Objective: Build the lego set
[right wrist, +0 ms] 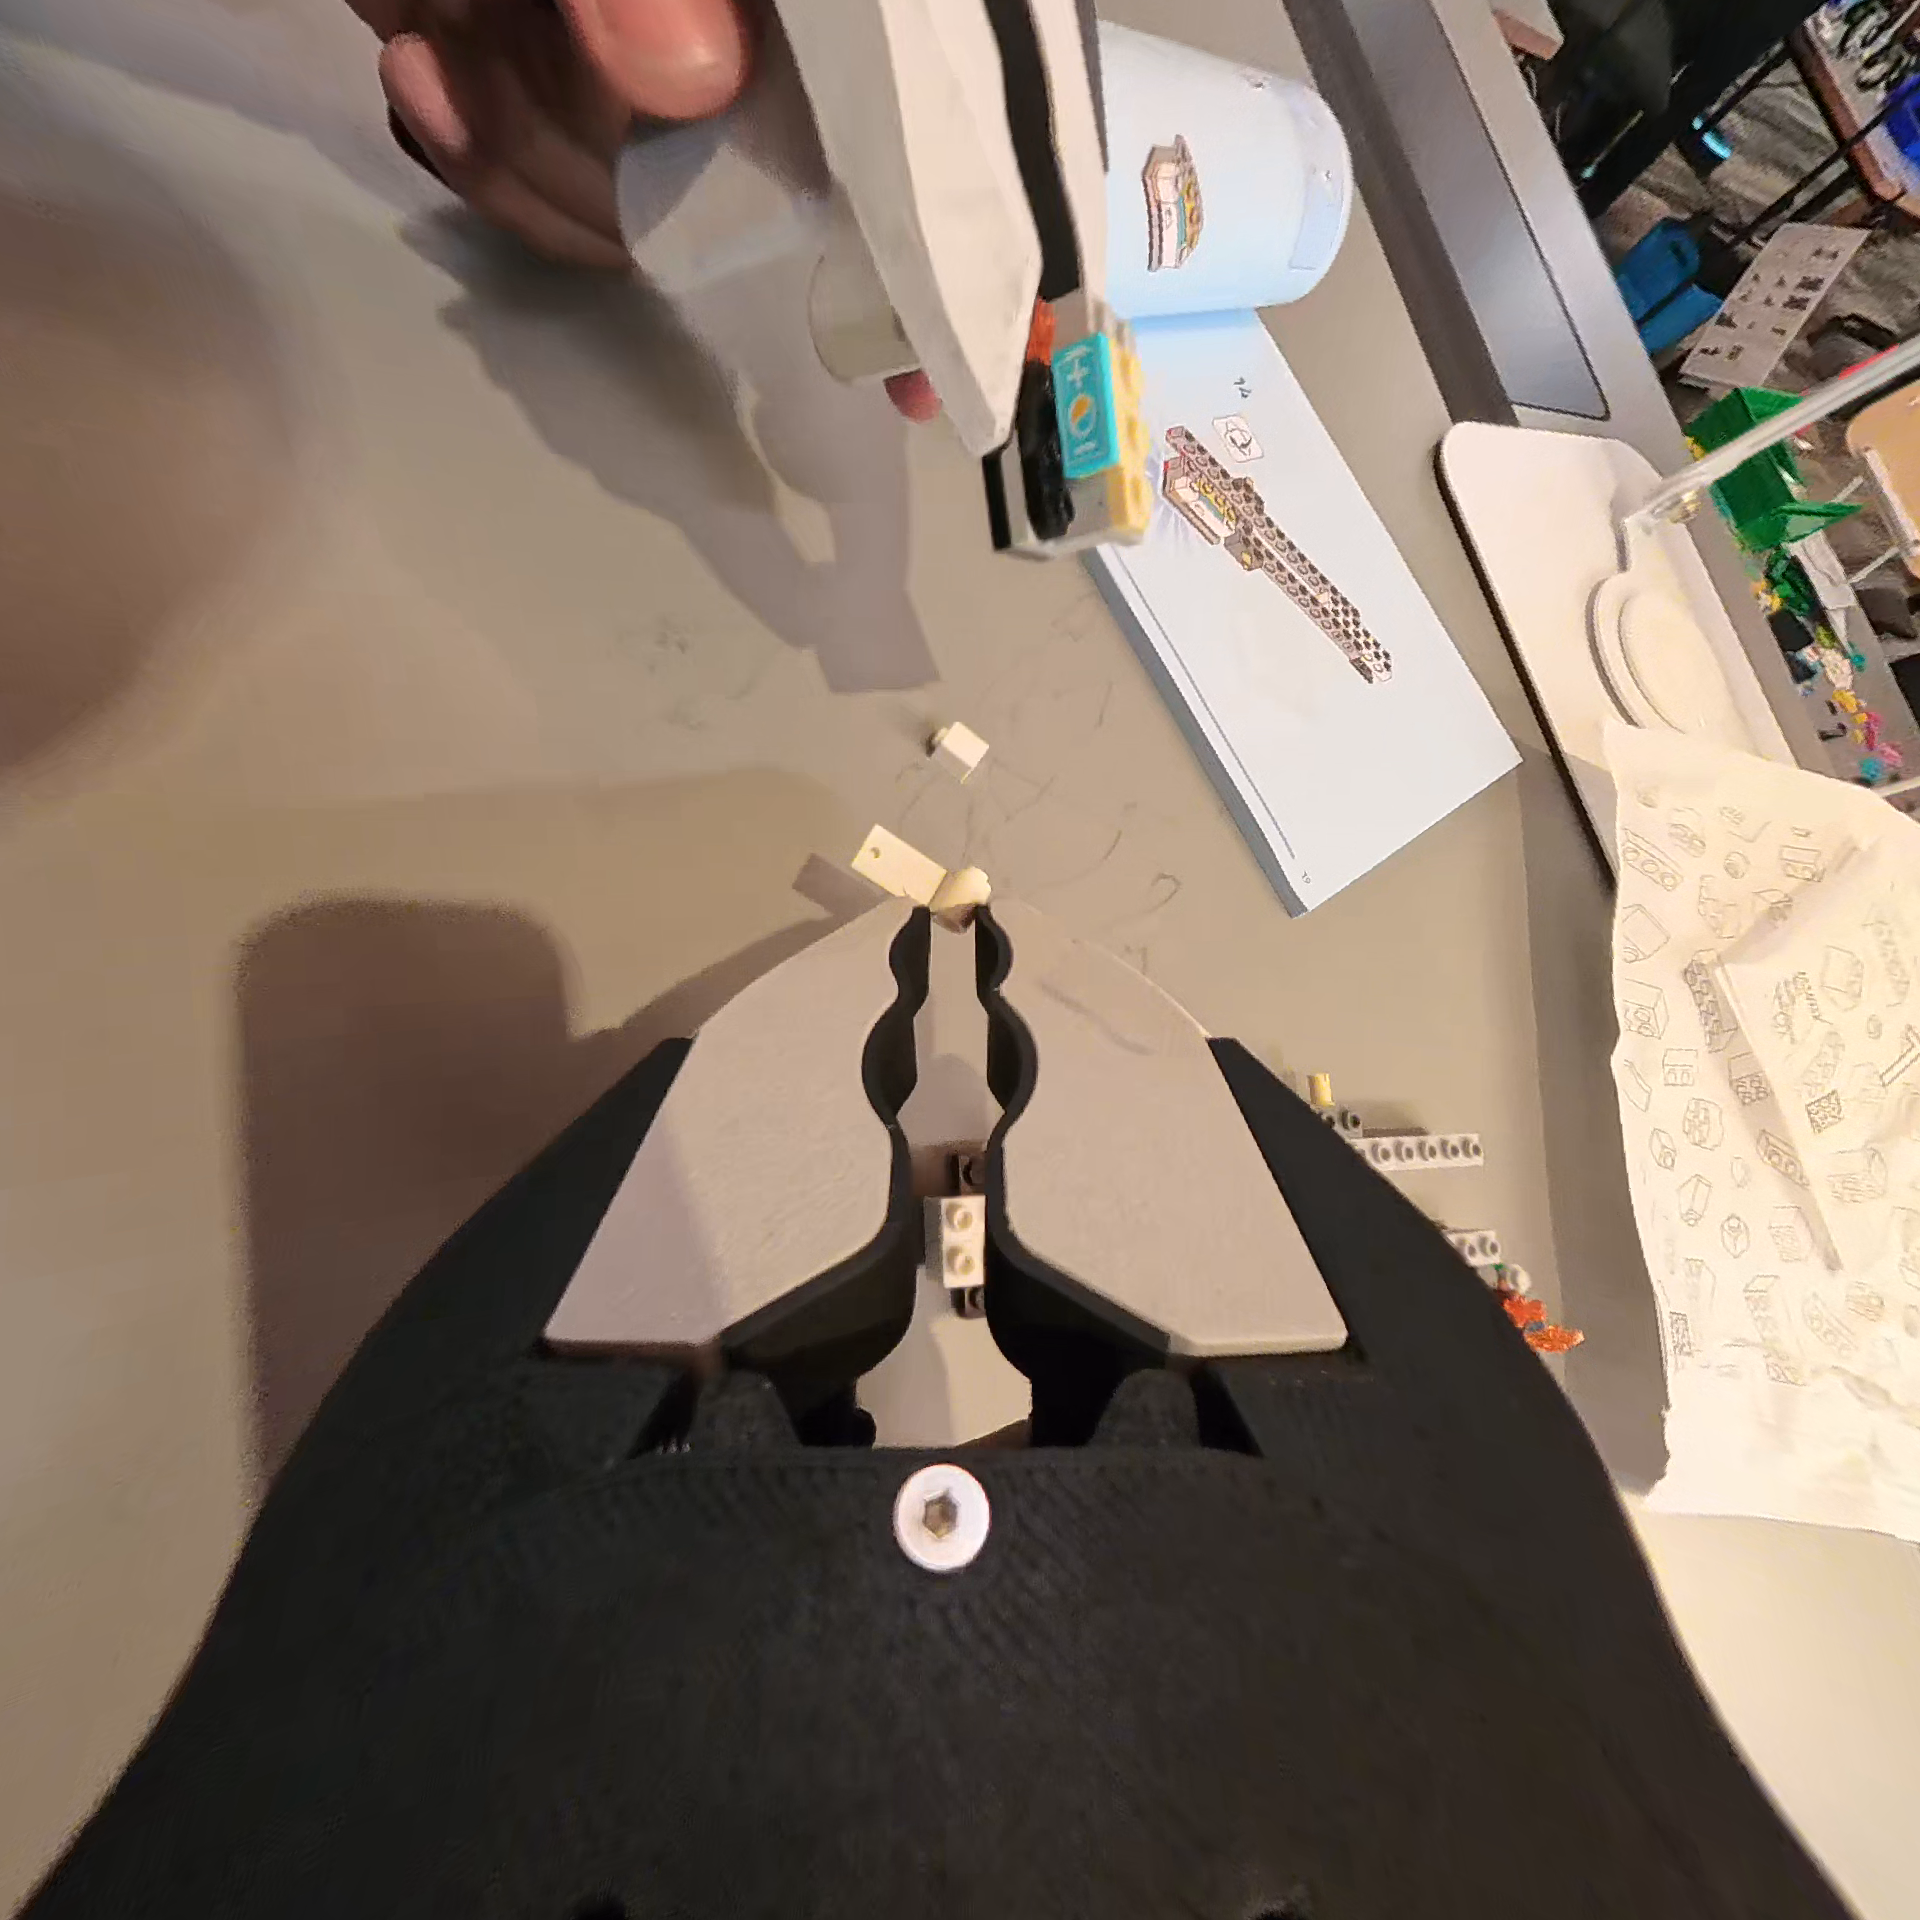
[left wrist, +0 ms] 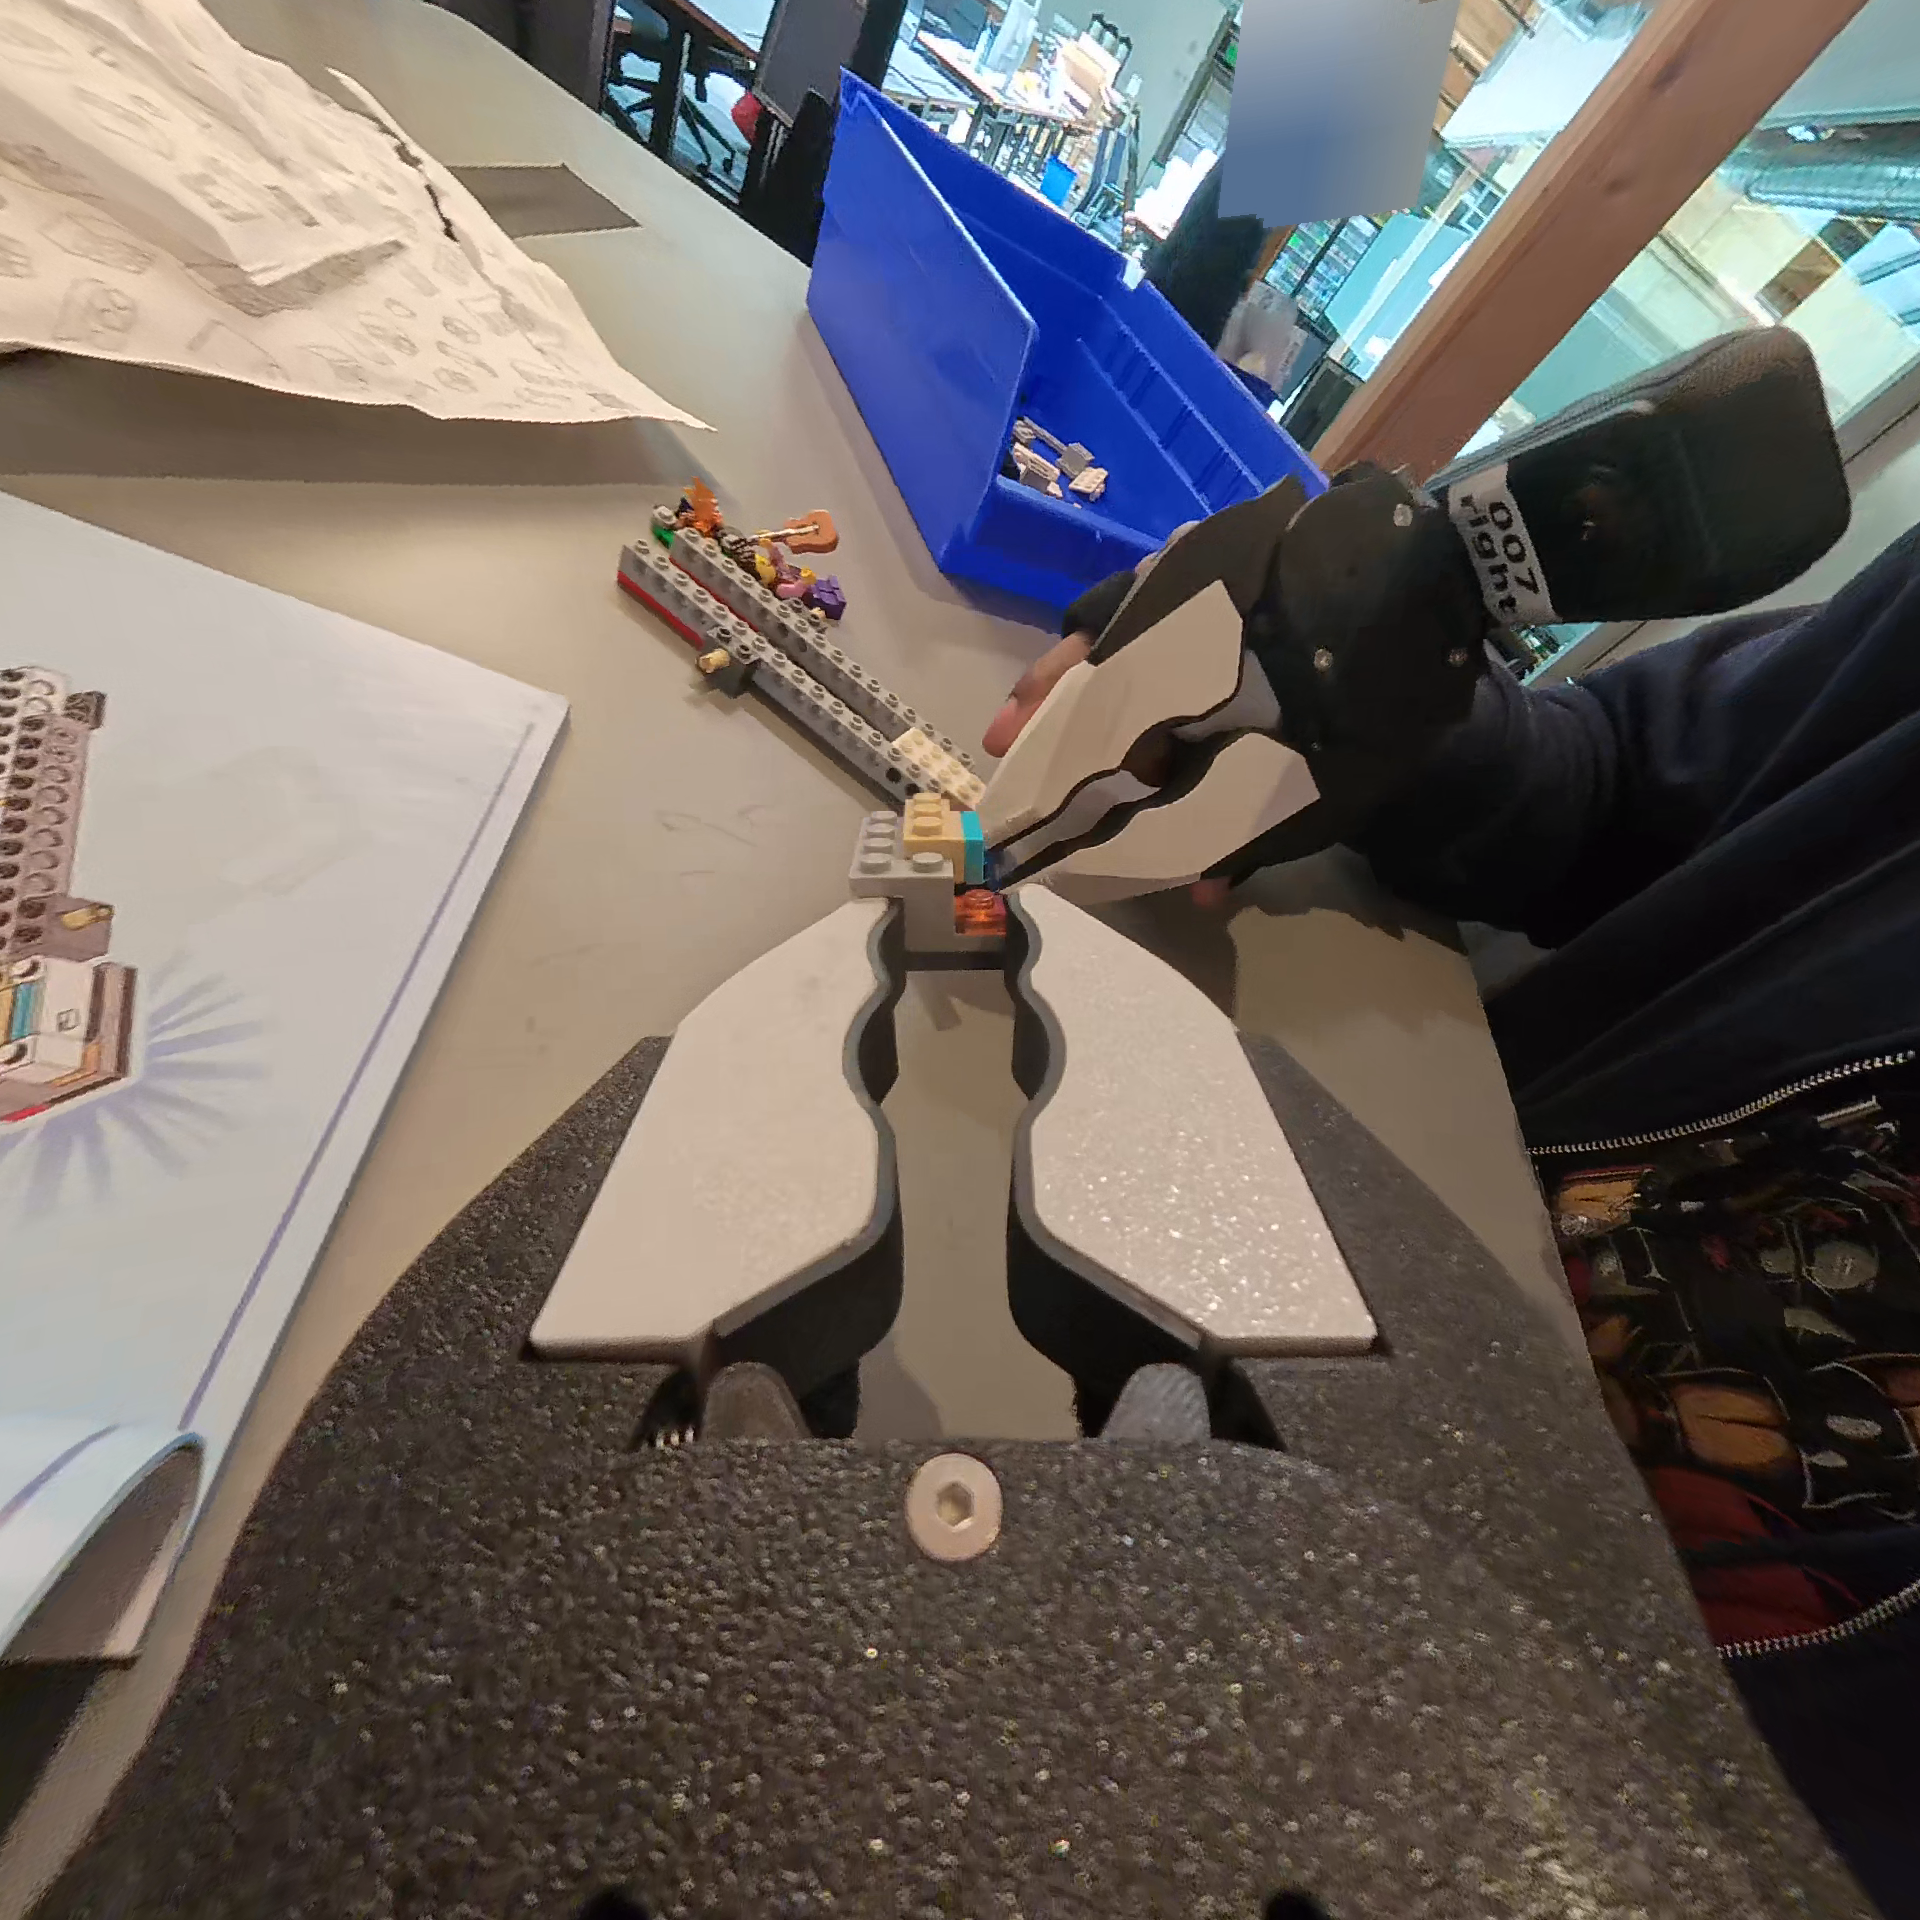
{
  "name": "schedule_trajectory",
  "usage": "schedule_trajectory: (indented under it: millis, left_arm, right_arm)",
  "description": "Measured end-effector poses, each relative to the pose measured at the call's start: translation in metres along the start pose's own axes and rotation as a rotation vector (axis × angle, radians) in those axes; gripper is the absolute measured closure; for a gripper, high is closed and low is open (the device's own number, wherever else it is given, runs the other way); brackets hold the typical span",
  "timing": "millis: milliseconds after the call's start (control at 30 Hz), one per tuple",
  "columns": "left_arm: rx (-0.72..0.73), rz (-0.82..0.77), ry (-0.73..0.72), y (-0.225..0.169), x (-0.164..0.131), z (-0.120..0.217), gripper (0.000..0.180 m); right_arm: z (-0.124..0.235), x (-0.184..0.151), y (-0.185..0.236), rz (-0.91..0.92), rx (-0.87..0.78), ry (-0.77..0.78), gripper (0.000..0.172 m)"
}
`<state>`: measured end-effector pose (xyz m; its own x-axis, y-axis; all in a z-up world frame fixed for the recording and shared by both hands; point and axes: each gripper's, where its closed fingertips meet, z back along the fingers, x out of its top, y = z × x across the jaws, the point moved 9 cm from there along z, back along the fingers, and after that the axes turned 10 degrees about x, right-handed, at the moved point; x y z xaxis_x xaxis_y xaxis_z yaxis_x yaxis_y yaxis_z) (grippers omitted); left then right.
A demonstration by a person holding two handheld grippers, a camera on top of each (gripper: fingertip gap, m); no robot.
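Note:
My left gripper [left wrist: 951, 909] is shut on a small brick assembly [left wrist: 914, 852] made of a grey bracket, a tan brick, a teal tile and a clear orange stud, and holds it above the table. It also shows at the top of the right wrist view [right wrist: 1091, 416]. My right gripper [right wrist: 951, 912] is low over the table, shut on a small cream piece [right wrist: 961, 896]. A flat cream tile [right wrist: 891, 864] lies on the table against its left fingertip. A small white brick [right wrist: 961, 750] lies just beyond. In the left wrist view the right gripper [left wrist: 1013, 873] points in just behind the assembly.
A long grey beam build [left wrist: 790, 644] with small figures lies ahead. A blue bin [left wrist: 935, 343] stands behind it. An open instruction booklet [left wrist: 208, 935] lies at the left, with printed paper sheets [left wrist: 260, 260] beyond it. A white tray [right wrist: 1538, 540] stands at the right of the right wrist view.

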<state>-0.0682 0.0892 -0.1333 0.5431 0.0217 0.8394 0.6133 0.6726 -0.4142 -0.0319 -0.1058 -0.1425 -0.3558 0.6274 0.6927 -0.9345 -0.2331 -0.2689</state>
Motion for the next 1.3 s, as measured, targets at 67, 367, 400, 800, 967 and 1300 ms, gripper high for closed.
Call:
schedule_trajectory:
  millis: [67, 367, 400, 800, 967, 1300]
  left_arm:
    - [0.008, 0.007, -0.001, 0.002, 0.000, 0.003, 0.163]
    - [0.016, 0.004, 0.002, 0.004, -0.001, 0.005, 0.163]
    - [0.018, 0.005, 0.003, 0.004, -0.001, 0.004, 0.163]
    - [-0.019, 0.012, -0.059, 0.003, 0.000, -0.003, 0.163]
    - [-0.037, 0.009, -0.062, 0.000, 0.000, -0.007, 0.163]
    - [-0.056, 0.008, -0.076, -0.003, 0.001, -0.007, 0.163]
  right_arm:
    - [-0.002, 0.001, 0.000, -0.008, -0.007, -0.013, 0.164]
    - [-0.008, 0.001, 0.000, 0.009, -0.133, -0.055, 0.164]
    - [-0.007, 0.001, -0.001, 0.025, -0.167, -0.060, 0.164]
    - [0.009, 0.008, 0.007, 0.298, -0.637, -0.196, 0.164]
    - [0.010, 0.008, 0.008, 0.310, -0.654, -0.205, 0.164]
    - [0.007, 0.008, 0.008, 0.298, -0.633, -0.201, 0.164]
